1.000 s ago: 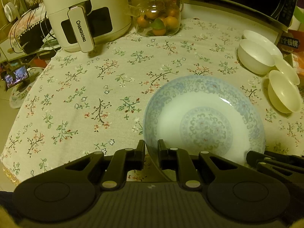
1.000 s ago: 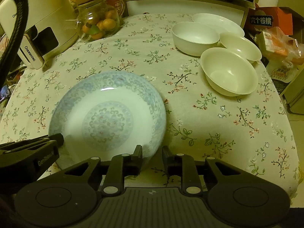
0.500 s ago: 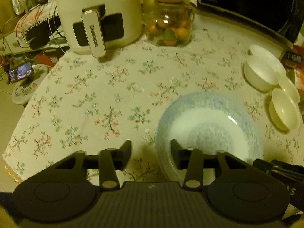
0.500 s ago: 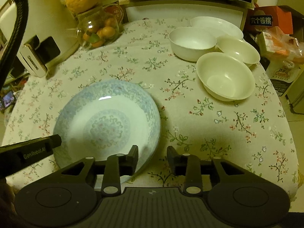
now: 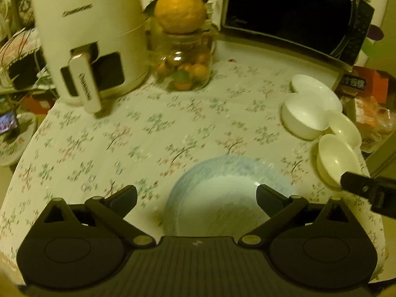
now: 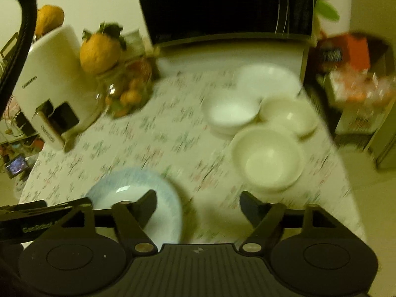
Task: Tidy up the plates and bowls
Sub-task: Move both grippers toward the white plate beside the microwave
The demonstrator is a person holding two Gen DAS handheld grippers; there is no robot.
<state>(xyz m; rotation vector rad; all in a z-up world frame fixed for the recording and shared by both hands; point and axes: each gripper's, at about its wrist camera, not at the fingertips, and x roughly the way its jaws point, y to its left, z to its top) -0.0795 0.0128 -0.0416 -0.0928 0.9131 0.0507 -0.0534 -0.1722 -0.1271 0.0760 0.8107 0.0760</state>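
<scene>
Left wrist: both claws wide open, just opened, blue plate free below, w/ bare cloth left.

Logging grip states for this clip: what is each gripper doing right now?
Left gripper: open, jaws just opened, nothing gripped; blue plate lies below.
Right gripper: open, jaws just opened, holding nothing.

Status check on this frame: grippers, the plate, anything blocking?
Left gripper and right gripper open, jaws just opening, nothing gripped. Blue-patterned plate lies flat on the tablecloth. White bowls clustered far right; path clear.
</scene>
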